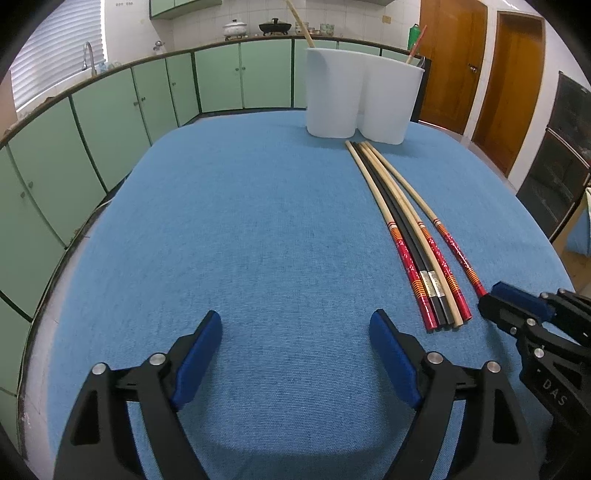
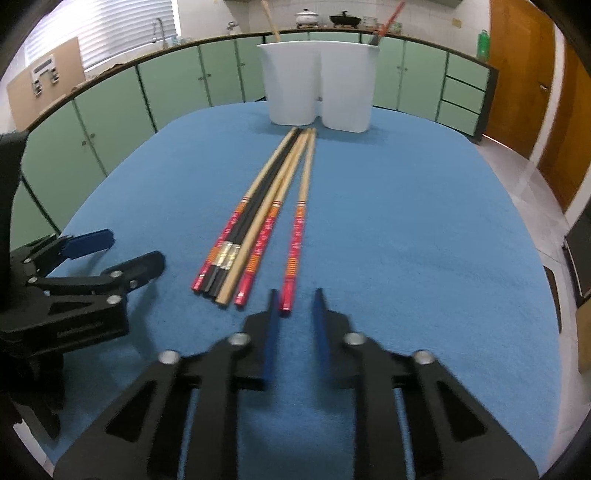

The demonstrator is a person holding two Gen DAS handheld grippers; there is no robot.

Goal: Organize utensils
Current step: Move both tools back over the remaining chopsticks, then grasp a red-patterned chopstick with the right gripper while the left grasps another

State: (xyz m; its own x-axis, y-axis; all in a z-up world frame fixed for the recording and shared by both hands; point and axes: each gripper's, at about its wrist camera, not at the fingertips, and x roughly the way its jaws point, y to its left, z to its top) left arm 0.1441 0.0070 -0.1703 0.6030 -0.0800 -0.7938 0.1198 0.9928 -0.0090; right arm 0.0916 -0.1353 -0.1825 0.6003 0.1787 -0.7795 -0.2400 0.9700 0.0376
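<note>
Several chopsticks lie on the blue cloth. A bundle (image 1: 410, 240) (image 2: 251, 221) of red-ended, black and plain ones lies together. One red-ended chopstick (image 1: 448, 240) (image 2: 297, 236) lies apart on its right. My right gripper (image 2: 295, 295) (image 1: 487, 302) is at that chopstick's near end, its narrow jaws closed in around the red tip; the right wrist view is blurred there. My left gripper (image 1: 295, 321) (image 2: 133, 247) stands open over bare cloth left of the bundle, with nothing between its fingers. Behind the chopsticks' far ends stands a white two-compartment holder (image 1: 362, 99) (image 2: 317, 85).
The holder has a bamboo stick (image 1: 301, 26) in its left compartment and a red-ended one (image 1: 417, 40) in its right. The table with its blue cloth (image 1: 240, 221) is rounded at the edges. Green cabinets (image 1: 147, 103) run behind it and wooden doors (image 1: 454, 62) stand at the right.
</note>
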